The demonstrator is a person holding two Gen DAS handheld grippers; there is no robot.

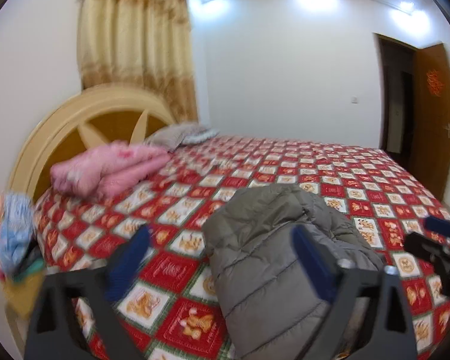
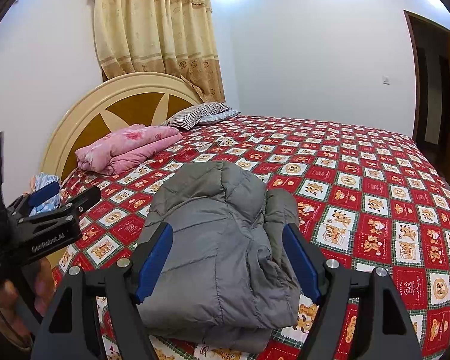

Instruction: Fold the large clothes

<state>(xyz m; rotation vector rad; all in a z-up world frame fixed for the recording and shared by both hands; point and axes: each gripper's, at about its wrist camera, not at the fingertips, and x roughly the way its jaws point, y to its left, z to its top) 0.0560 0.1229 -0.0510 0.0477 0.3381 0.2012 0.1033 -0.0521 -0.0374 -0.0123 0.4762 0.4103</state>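
Grey quilted puffer jacket [image 2: 222, 249] folded into compact bundle on bedspread [image 2: 375, 186]; left gripper [image 1: 222, 267], right gripper [image 2: 228, 261] both spread, empty.

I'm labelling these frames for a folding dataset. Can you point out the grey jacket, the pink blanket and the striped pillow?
jacket [image 2: 222, 240]: right wrist view, middle of its quilted top panel.
blanket [image 2: 126, 147]: right wrist view, top of the folded stack.
pillow [image 2: 195, 115]: right wrist view, its striped upper face.

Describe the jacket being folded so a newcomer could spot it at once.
Start at the big bed with its red checked cover. At its near edge lies the jacket, a folded bundle. It alone is grey and quilted, unlike the pink blanket by the headboard.
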